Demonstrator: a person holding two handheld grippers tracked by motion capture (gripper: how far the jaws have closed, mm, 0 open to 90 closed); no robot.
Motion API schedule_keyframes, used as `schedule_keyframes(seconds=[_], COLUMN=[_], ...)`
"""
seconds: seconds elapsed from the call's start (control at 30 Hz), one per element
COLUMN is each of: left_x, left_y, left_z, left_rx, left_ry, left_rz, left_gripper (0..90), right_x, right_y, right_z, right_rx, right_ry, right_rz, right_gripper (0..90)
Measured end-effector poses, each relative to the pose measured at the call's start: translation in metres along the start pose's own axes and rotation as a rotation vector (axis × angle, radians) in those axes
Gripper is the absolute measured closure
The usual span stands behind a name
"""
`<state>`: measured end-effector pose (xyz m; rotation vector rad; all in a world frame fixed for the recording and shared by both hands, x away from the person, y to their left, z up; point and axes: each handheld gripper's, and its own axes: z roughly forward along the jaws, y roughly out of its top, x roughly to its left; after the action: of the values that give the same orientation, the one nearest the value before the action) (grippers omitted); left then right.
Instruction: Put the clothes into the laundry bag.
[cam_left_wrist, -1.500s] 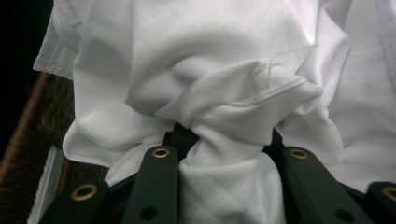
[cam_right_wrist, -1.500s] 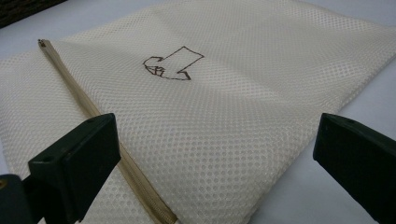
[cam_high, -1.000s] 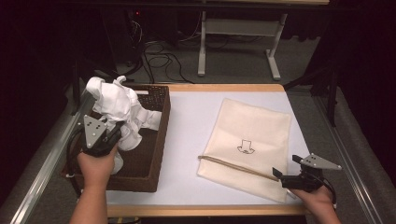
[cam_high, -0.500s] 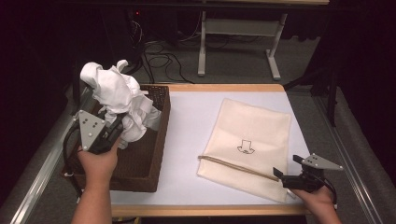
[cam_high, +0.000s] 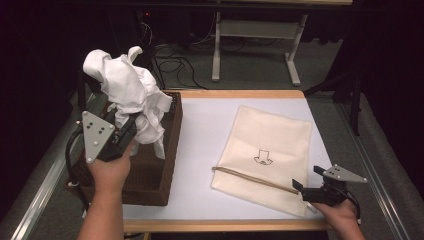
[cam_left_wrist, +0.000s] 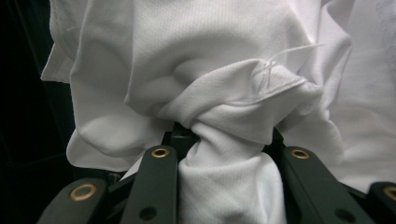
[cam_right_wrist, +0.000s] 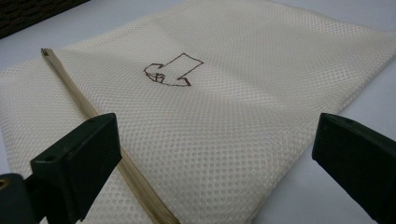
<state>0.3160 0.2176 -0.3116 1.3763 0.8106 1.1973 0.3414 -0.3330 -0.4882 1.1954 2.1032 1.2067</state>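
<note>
I have the white garment (cam_high: 131, 97) bunched and lifted clear above the dark wicker basket (cam_high: 160, 170) at the left side of the table (cam_high: 200, 130), a fold of it hanging down toward the basket's right wall. My left hand-held gripper (cam_high: 126, 131) is pinching a twisted wad of the fabric; in the left gripper view the cloth (cam_left_wrist: 224, 140) squeezes between the two black jaws and balloons out above them, with a loose thread and a stitched hem showing at the right. That grip detail is hidden in the high view, where the garment covers the jaw tips.

To the right lies the cream mesh laundry bag (cam_high: 272, 150), flat on the table, its zipper (cam_high: 250, 178) running along the near edge. My right hand-held gripper (cam_high: 300, 186) sits at the bag's near right corner with its jaws spread, closing on nothing. The right gripper view brings out the bag's netting (cam_right_wrist: 224, 130), the small brown printed figure (cam_right_wrist: 173, 70), and the zipper passing just inside the left jaw.

I judge this as the carry step: garment out of the basket, not yet at the bag. Next I'd need the right jaws to take the zipper edge and open the mouth, then swing the garment over.
</note>
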Motion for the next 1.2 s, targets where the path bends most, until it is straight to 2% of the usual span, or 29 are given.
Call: schedule_keyframes(seconds=[0.23,0.43,0.63,1.2], left_x=[-0.021,-0.040,-0.057,-0.109], left_y=[0.014,0.029,0.039,0.047], left_z=[0.006,0.012,0.019,0.042], left_rx=[-0.040,-0.080,-0.105,-0.126], left_ry=[-0.049,-0.093,-0.137,-0.260], left_rz=[0.005,0.032,0.031,0.026], left_gripper=[68.7,68.7,68.7,68.6], right_x=[-0.001,-0.001,-0.001,-0.002], right_y=[0.000,0.001,0.001,0.001], right_z=[-0.001,-0.002,-0.003,-0.004], right_rx=[-0.004,-0.009,-0.011,-0.020], right_ry=[0.000,0.001,0.001,0.001], right_rz=[0.001,0.002,0.001,0.002], right_gripper=[1.6,1.7,1.8,1.8])
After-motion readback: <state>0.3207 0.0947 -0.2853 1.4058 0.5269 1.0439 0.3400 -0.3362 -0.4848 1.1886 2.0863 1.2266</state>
